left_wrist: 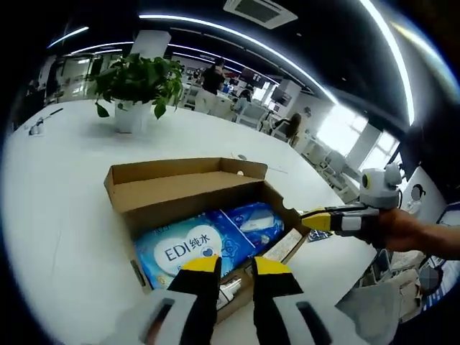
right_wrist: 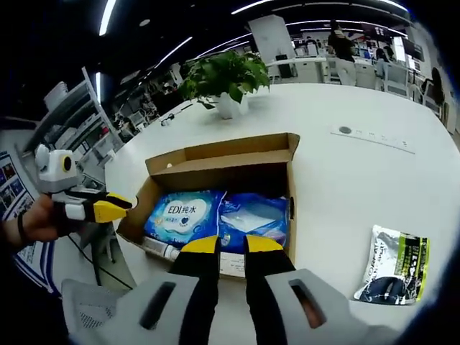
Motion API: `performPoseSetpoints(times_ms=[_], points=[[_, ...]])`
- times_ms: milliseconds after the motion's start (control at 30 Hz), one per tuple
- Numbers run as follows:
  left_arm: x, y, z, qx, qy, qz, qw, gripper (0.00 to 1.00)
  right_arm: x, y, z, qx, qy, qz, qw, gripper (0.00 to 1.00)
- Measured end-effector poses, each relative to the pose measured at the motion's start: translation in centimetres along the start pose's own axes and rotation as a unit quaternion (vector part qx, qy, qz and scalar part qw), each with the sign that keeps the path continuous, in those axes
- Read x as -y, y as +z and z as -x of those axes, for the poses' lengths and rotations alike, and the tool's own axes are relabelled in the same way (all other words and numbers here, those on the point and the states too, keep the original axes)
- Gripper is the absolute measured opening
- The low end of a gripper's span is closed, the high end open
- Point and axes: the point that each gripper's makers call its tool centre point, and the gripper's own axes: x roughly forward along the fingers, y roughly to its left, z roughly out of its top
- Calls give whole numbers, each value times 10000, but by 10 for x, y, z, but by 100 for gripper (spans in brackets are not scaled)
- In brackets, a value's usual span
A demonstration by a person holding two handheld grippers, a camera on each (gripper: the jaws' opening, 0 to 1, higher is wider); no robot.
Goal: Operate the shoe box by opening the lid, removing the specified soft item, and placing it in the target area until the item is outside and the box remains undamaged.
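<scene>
The open cardboard shoe box [right_wrist: 223, 169] sits mid-frame on the white bench [right_wrist: 359, 165], blue wet-wipe packs [right_wrist: 183, 214] inside. Both hand-held grippers, left [left_wrist: 236, 266] and right [right_wrist: 230, 246], hover slightly spread, empty. A potted plant [right_wrist: 226, 79] stands at upper centre; a dark pouch [right_wrist: 394, 264] lies lower right.

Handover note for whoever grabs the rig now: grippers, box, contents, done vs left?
Left gripper: jaws a little apart, empty, poised over the box's near edge.
Right gripper: jaws a little apart, empty, also at the near edge.
Box sits on the white table, lid flaps already open, no visible damage.
Inside: blue wipes pack printed EDI, a second blue pack beside it, small items along the near wall.
A dark and green pouch lies on the table apart from the box.
Done: lid open.
Left: grip the soft pack, lift it out, set it on the table.
</scene>
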Motion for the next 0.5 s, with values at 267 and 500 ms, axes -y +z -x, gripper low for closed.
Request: performPoseSetpoints(times_ms=[267, 500], points=[[-1, -3, 2, 48, 27, 55, 10000, 17, 2, -3, 0, -53, 21, 10, 10000, 11], [-1, -4, 10, 130, 66, 57, 9999, 17, 2, -1, -2, -75, 55, 25, 10000, 12]])
